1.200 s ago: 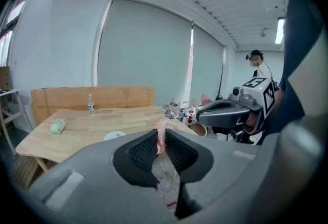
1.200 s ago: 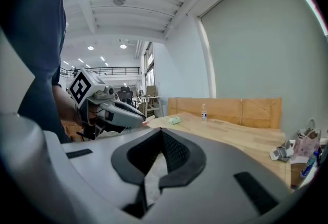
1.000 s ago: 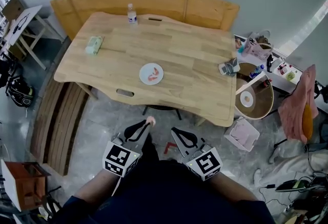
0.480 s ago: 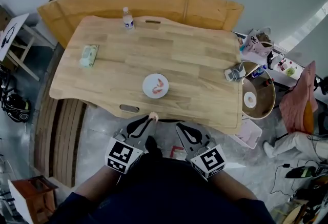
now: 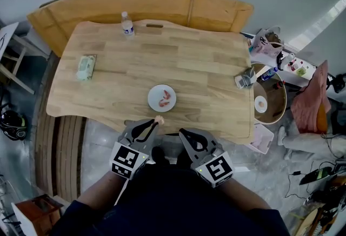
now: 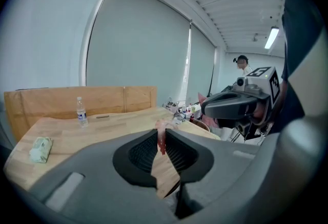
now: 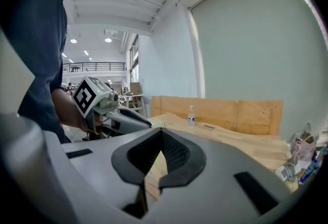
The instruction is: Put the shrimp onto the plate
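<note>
A pink shrimp (image 5: 158, 120) is pinched in my left gripper (image 5: 153, 123), which hangs just off the table's near edge; in the left gripper view the shrimp (image 6: 161, 136) shows between the closed jaws. A white plate (image 5: 161, 98) lies on the wooden table (image 5: 108, 83) a little ahead of it, with another shrimp (image 5: 166, 96) lying on it. My right gripper (image 5: 184, 133) is beside the left one, shut with nothing in it (image 7: 160, 133).
A water bottle (image 5: 126, 24) stands at the table's far edge and a green pack (image 5: 85, 66) lies at the left. A wooden bench (image 5: 162, 5) runs behind the table. Clutter and a round stool (image 5: 268, 101) sit at the right.
The table and plate have drawn closer to me across the frames. Both grippers now sit near the table's front edge, the left still holding the shrimp.
</note>
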